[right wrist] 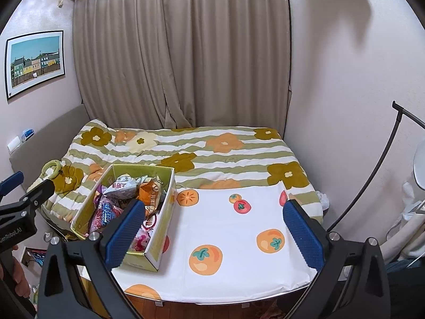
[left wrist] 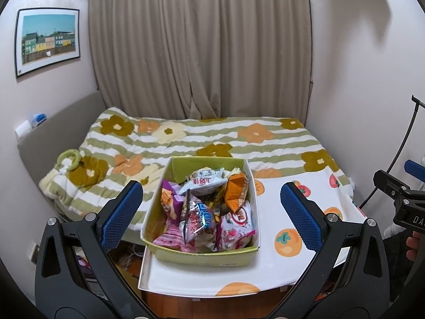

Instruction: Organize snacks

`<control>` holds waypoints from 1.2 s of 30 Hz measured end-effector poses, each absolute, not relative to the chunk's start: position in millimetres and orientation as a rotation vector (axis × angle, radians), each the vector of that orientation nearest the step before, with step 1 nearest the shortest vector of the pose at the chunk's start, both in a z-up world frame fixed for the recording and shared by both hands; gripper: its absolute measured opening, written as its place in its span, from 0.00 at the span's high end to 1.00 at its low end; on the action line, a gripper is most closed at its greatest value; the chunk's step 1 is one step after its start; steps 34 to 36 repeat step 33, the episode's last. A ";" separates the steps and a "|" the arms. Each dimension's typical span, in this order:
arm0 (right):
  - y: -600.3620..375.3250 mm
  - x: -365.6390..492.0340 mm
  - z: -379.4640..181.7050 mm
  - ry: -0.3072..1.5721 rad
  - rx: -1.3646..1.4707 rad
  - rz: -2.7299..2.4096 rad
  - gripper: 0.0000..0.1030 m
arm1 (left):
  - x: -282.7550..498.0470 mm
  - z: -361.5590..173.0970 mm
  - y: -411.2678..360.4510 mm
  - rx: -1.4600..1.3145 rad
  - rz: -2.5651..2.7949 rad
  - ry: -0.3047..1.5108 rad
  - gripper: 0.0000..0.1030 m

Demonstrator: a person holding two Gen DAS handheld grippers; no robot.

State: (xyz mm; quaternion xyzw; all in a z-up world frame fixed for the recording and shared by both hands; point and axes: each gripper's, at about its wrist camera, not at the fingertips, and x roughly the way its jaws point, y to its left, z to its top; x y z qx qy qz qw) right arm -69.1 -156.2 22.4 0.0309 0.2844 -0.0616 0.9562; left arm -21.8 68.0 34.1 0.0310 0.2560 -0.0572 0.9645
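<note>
Looking through the left wrist view, the left gripper (left wrist: 211, 210) hangs wide and holds nothing above the green box (left wrist: 239, 257) – snack packets (left wrist: 204, 212) already fill it, so little seems left. From the right wrist view, the right gripper (right wrist: 213, 230) is wide too; only here the bare tablecloth (right wrist: 228, 228) shows

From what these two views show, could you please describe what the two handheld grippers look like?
Both are matte black plastic frames with triangular cut-outs and silver pivot bolts. The left gripper and right gripper each carry two fingers faced with blue, diamond-textured pads. White lettering marks the bodies: "GenRobot.AI" on the left one, seen from the right wrist, and a cut-off "DA" on the right. Both jaws stand wide apart. No sleeves show.
</note>
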 end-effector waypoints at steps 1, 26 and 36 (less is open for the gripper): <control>-156.2 -69.5 22.4 0.577 0.063 -0.125 0.00 | -21.9 34.2 67.9 0.062 -0.115 0.517 0.00; -156.3 -66.8 23.1 0.579 0.063 -0.126 0.00 | -14.5 30.8 72.8 0.033 -0.110 0.516 0.00; -150.7 -61.2 20.1 0.593 0.070 -0.140 0.00 | -7.8 26.5 77.9 0.034 -0.106 0.523 0.00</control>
